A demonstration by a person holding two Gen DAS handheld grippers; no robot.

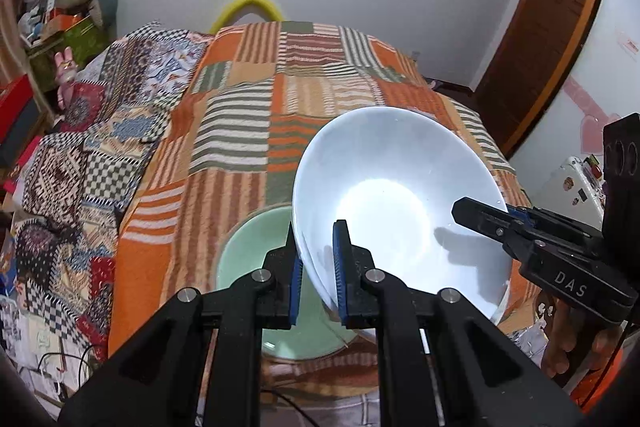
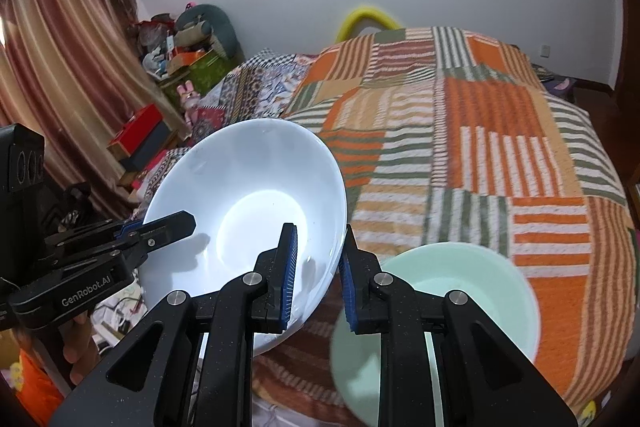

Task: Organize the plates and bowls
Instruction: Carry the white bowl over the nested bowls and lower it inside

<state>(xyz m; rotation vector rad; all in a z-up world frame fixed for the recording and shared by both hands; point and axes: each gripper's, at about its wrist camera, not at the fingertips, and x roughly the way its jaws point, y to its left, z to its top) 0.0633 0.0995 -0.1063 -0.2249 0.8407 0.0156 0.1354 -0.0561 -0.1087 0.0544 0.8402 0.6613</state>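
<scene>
Bowls: a white bowl (image 1: 400,203) was held tilted above the striped patchwork blanket (image 1: 248,115); a pale green bowl (image 2: 452,303) sat on the blanket just below and beside it.
Contents: both bowls looked empty inside.
Left gripper (image 1: 316,267): clamped on the white bowl's near rim, one pad inside, one outside.
Right gripper (image 2: 318,267): clamped on the opposite rim the same way.
Surroundings: cluttered boxes (image 2: 188,63) stood by the curtain (image 2: 60,67).
</scene>
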